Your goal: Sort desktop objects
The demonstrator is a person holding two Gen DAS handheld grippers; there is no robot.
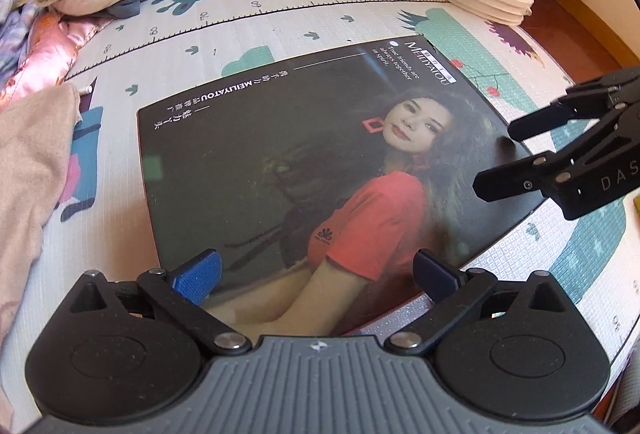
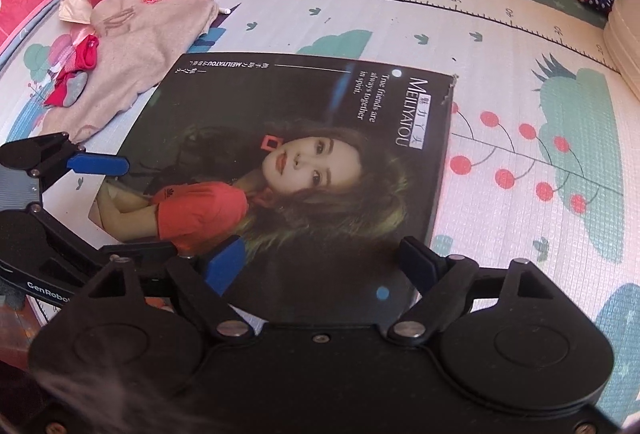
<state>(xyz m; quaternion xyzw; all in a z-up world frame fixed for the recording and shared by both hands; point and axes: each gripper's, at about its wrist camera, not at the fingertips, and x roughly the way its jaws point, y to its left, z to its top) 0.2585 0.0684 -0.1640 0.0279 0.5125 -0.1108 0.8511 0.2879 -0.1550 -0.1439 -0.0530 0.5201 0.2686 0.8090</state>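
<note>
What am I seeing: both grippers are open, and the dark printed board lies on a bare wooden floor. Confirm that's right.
One thing is wrong: the board lies on a cartoon-printed play mat, not on bare wood, as the right wrist view shows. The rest holds: the left gripper and the right gripper are both open, holding nothing.

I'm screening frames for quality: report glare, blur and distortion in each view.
Left wrist: sharp; fisheye bends the play mat; a pale sheen washes the glossy dark poster at its near edge; green flare spot at left. Right wrist: same barrel bending; blue flare spot on the poster; hazy smudge at the bottom-left corner.
</note>
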